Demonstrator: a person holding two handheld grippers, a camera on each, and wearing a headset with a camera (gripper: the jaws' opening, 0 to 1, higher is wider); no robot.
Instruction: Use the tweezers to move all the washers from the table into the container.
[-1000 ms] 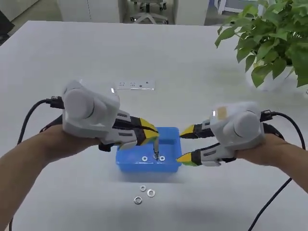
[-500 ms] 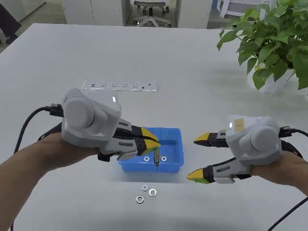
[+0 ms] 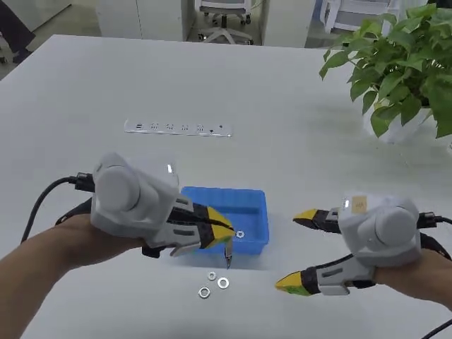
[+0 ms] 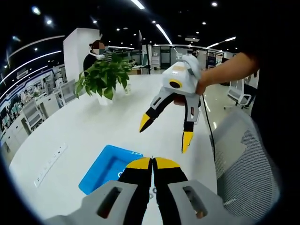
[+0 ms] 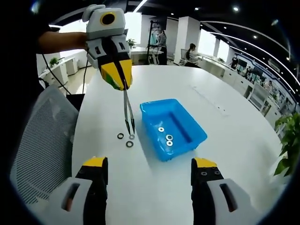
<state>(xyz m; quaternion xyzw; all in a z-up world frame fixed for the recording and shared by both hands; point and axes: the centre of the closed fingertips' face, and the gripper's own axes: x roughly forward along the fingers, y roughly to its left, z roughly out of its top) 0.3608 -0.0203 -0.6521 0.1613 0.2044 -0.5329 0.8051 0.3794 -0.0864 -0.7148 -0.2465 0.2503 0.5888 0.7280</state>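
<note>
My left gripper [image 3: 220,233] is shut on metal tweezers [image 3: 227,256], which point down at the table just in front of the blue container [image 3: 247,200]. In the right gripper view the tweezers [image 5: 127,110] hang from the left gripper [image 5: 117,75], their tips right at three washers [image 5: 129,144] on the table. Those washers [image 3: 223,283] lie in a small cluster in front of the container. Three more washers [image 5: 169,138] lie inside the container [image 5: 185,117]. My right gripper [image 3: 296,248] is open and holds nothing, to the right of the container.
A white power strip [image 3: 176,128] lies farther back on the table. A potted green plant [image 3: 402,63] stands at the back right. Office chairs [image 3: 222,18] stand beyond the far table edge. A mesh chair back [image 5: 40,140] is beside the table.
The left gripper carried the tweezers from over the container back toward me, to the washers on the table. The right gripper drew away from the container, rightward and nearer me.
</note>
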